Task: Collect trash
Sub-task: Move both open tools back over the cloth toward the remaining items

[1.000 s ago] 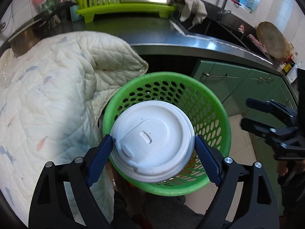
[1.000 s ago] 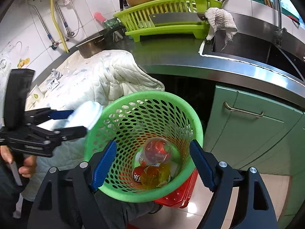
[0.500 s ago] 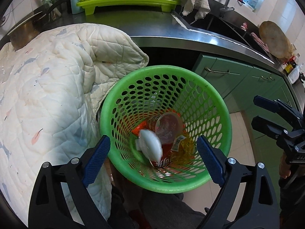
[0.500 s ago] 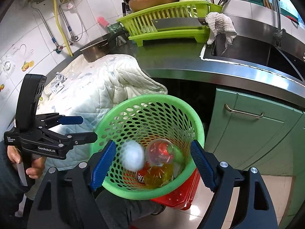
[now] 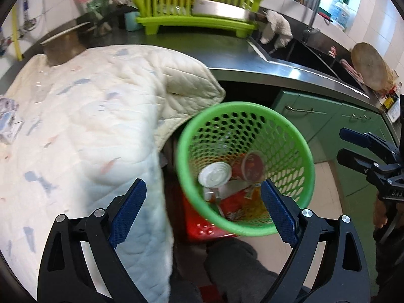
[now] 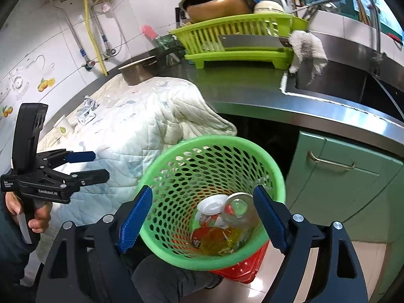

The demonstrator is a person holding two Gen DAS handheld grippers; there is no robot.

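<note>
A green perforated basket stands below the counter edge. Inside lie a white lidded cup, a clear cup with red contents and red and yellow wrappers. My left gripper is open and empty, above the basket's near left rim; it also shows in the right wrist view. My right gripper is open and empty over the basket; it also shows in the left wrist view. A paper cup and crumpled packets lie on the quilt.
A white quilted cloth covers the left counter and hangs beside the basket. A green dish rack, a metal pan, a rag and a sink sit behind. Green cabinets are to the right. A red object lies under the basket.
My left gripper opened and let go of the white lidded cup, which fell into the basket and settled. My left gripper then drew back to the left.
</note>
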